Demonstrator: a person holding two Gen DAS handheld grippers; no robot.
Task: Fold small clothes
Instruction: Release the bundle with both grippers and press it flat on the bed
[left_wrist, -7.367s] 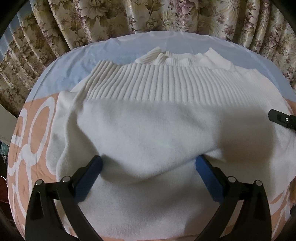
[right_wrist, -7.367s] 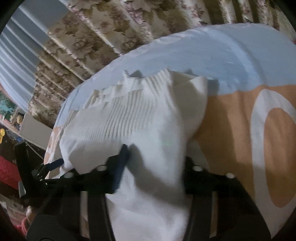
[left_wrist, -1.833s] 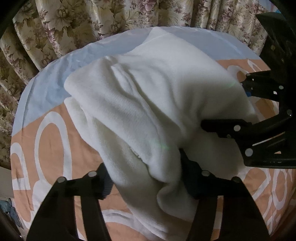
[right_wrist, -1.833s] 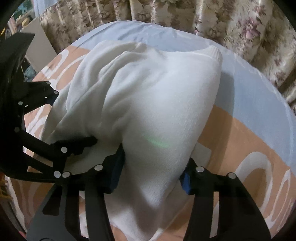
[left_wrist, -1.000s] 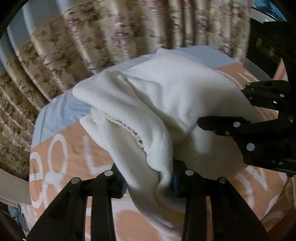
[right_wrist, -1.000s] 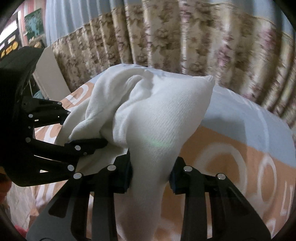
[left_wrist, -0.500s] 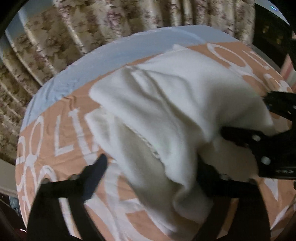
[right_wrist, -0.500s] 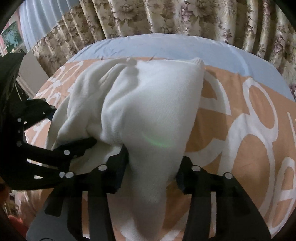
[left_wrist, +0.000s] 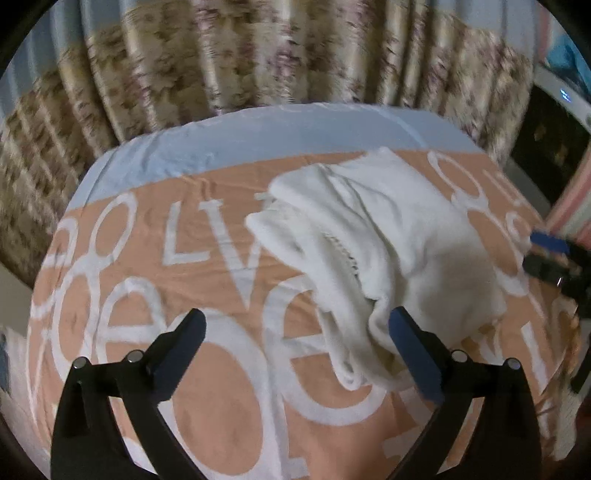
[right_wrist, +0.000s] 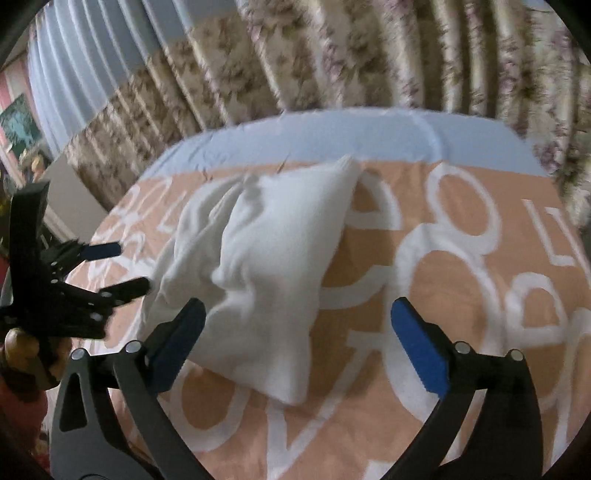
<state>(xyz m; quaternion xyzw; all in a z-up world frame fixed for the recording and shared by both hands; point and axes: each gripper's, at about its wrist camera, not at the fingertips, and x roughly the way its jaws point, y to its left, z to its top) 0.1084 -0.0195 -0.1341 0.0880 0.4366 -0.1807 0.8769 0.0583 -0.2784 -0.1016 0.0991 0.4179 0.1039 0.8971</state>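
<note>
Progress inspection, folding of small clothes.

Sweater (left_wrist: 388, 240): white knit, lying as a bundled, lumpy packet on the sheet (left_wrist: 229, 387), at about 1 o'clock from centre in the left wrist view, at 11 o'clock in the right wrist view. Layers stacked but uneven; one knit edge exposed along the near side, corners not squared.

Left gripper (left_wrist: 295, 347): fingers spread wide, jaws opening. Right pad just beside the packet's near end, possibly brushing it; no pinch evident.

Right gripper (right_wrist: 295, 332): fingers spread wide, jaws opening. Near corner of the sweater lying between the pads, not pressed by either.

Judgement: main folds appear done and the packet set down and released. Remaining, as far as visible: flattening the bulge, tucking the loose edge, squaring the shape. No further garments in view. Frames blurred; finer creases not assessable.

Curtain (left_wrist: 258, 66) behind, clear of the work.
</note>
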